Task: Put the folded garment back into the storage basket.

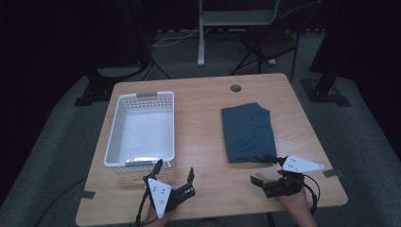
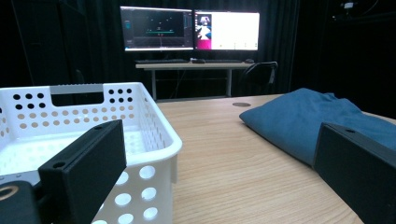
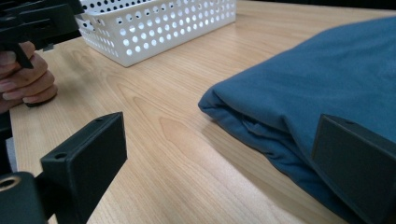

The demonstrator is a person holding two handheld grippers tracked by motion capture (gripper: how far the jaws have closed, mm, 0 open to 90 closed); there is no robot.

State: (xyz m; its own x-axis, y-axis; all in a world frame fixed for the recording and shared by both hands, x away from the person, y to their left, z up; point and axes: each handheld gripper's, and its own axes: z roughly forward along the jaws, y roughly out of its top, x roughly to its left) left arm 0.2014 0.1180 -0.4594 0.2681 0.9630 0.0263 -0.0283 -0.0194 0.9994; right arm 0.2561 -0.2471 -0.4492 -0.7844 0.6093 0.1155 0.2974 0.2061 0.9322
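Note:
A folded dark blue cloth (image 1: 248, 132) lies on the right half of the wooden table (image 1: 203, 142). A white perforated basket (image 1: 146, 96) stands empty on the left half. My left gripper (image 1: 175, 168) is open near the front edge, just in front of the basket's near right corner. In the left gripper view its jaws frame the basket (image 2: 161, 121) on the left and the cloth (image 2: 308, 116) on the right. My right gripper (image 1: 261, 169) is open too, with one jaw close to the cloth's near edge and nothing between the jaws. Its own view has the cloth's folded corner (image 3: 327, 79) just ahead.
A round cable hole (image 1: 235, 88) sits at the table's far edge. Behind the table stand a folding chair (image 1: 272, 42) and a desk with two lit monitors (image 2: 189, 30). The person's left hand (image 3: 25, 79) rests at the left in the right gripper view, with the basket (image 3: 163, 28) beyond.

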